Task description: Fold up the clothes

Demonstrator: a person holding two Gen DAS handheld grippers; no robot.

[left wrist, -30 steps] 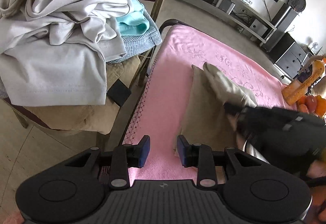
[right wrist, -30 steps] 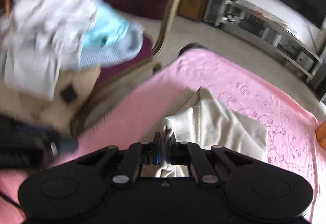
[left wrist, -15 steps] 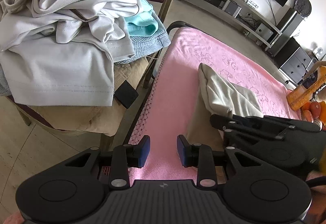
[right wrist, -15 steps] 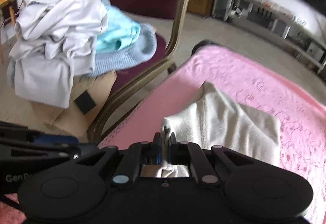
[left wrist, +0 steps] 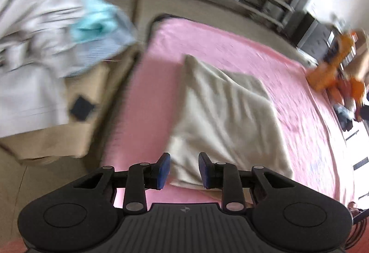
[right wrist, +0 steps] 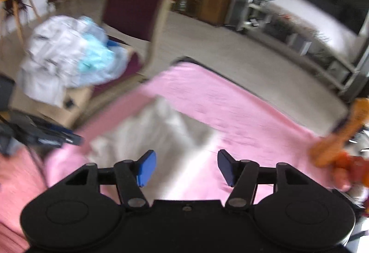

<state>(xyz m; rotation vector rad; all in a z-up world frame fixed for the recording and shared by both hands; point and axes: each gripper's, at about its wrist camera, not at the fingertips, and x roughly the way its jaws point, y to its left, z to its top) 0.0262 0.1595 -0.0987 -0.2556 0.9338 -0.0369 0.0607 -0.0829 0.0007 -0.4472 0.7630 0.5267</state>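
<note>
The folded beige garment (left wrist: 226, 114) lies on the pink cloth (left wrist: 230, 50), near its left edge, with open pink room to its right and far side. The right gripper (right wrist: 186, 166) has just sprung wide and holds nothing. The left gripper (left wrist: 183, 169) stands narrowly apart, empty, over the garment's near corner. Left stands a chair (right wrist: 159, 22) heaped with clothes (left wrist: 46, 29); orange items (left wrist: 334, 71) crowd the right edge.

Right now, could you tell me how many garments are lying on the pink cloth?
1: a beige folded garment lies on the pink cloth, just ahead of the left gripper.
</note>
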